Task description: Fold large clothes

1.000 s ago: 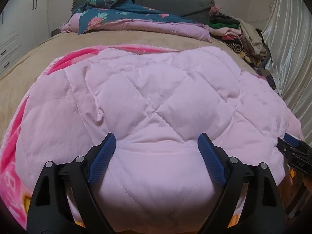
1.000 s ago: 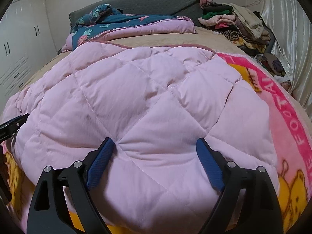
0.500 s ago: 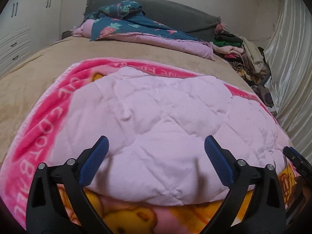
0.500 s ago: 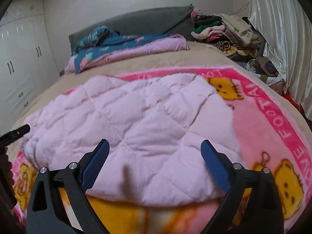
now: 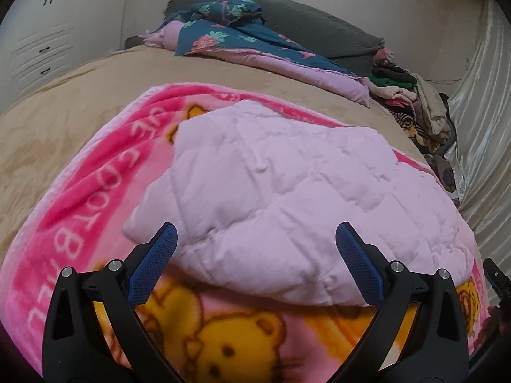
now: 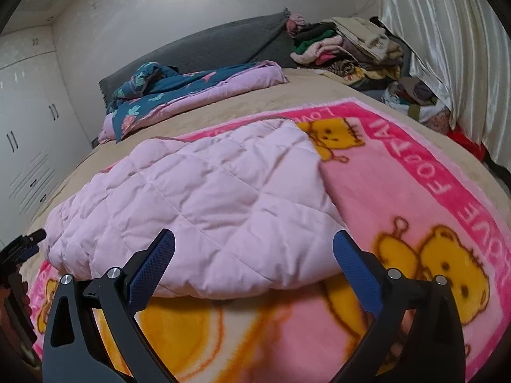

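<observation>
- Dead centre on the bed, the pale pink quilted garment [image 5: 287, 198] lies as a puffy bundle on top of the pink bear-print blanket [image 5: 80, 223]; its near edge runs from about 9 o'clock to 3 o'clock just ahead of both cameras.
- Progress guess: it looks like it's already been doubled over at least once, since it's a compact thick slab with a rounded near edge. No sleeves or collar visible, so honestly can't tell how many folds are in or whether another is needed. Probably mid-to-late in the job, maybe a final fold or a tidy-up left.
- Left gripper [image 5: 255, 265]: blue pads spread wide, nothing between them, hovering just short of the garment's near edge.
- Right gripper [image 6: 254, 268]: same deal, jaws wide apart and empty, near the garment's edge toward its 5 o'clock corner.
- Further out: tan bedspread [image 5: 64, 111] under the blanket, a floral quilt [image 6: 179, 95] bunched at 12 o'clock by the grey headboard [image 6: 223, 44], a pile of clothes [image 6: 345, 48] at 1 to 2 o'clock, shiny curtain [image 6: 447, 48] at 3 o'clock.
- Hard to make out: the underside of the garment, what kind of garment it is, and the blanket lettering, which is cut off. Each view only catches a sliver of the other gripper at the frame edge.
</observation>
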`<state>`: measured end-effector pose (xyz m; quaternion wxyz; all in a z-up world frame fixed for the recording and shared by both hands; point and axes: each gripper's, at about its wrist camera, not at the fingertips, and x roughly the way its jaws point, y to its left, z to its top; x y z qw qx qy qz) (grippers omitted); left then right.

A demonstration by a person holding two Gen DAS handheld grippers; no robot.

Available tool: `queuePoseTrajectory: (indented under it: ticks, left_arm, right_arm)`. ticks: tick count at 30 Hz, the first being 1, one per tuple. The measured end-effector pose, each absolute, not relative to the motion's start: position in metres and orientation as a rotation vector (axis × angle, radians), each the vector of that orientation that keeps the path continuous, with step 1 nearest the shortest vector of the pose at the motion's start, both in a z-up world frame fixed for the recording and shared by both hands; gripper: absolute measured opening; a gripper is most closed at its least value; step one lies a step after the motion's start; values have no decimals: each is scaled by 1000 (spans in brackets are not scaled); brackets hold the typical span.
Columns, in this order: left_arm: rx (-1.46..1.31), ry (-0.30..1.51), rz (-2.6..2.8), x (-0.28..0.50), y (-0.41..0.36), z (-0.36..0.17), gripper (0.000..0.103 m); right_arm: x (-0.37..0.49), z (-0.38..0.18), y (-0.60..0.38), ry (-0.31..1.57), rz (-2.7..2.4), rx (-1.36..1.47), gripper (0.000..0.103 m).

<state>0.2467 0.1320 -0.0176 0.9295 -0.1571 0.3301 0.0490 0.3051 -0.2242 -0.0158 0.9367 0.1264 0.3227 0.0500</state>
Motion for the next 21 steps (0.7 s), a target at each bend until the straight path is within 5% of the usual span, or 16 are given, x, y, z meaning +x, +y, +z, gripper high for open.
queuePoseTrajectory:
  ticks: [21]
  left_arm:
    - [-672,758,55,253,171,-81,93]
  right_arm:
    - [316,-62,-233,804,43,405,99]
